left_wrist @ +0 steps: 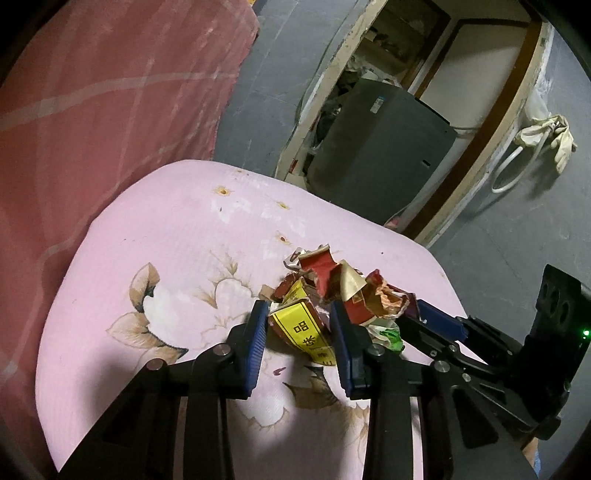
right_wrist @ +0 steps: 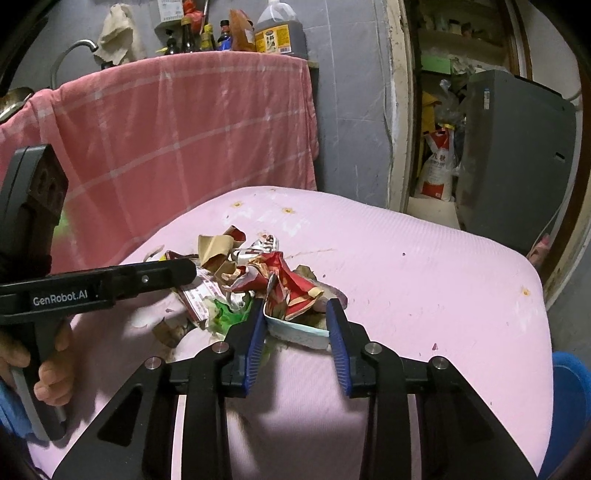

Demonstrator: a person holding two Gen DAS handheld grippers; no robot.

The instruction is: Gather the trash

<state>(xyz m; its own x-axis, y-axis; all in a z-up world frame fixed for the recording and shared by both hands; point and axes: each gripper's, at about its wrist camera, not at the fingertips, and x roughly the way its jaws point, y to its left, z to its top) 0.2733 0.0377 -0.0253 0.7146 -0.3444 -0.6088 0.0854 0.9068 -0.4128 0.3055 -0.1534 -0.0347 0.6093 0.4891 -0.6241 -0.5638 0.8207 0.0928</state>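
Where trash pile (right_wrist: 258,280) lies, towel (right_wrist: 177,136) behind.

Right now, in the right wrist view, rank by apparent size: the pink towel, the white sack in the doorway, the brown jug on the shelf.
1. Pink towel, by far the largest.
2. Brown jug and white sack look about alike; both are far off, so I won't rank them.

Trash pile (left_wrist: 332,291): crumpled red, gold and white wrappers heaped together. Yellow-banded torn carton (left_wrist: 301,328) with black characters at its 7 o'clock edge; green scrap (right_wrist: 229,314) low; white, blue-rimmed piece (right_wrist: 299,330) at 5 o'clock.
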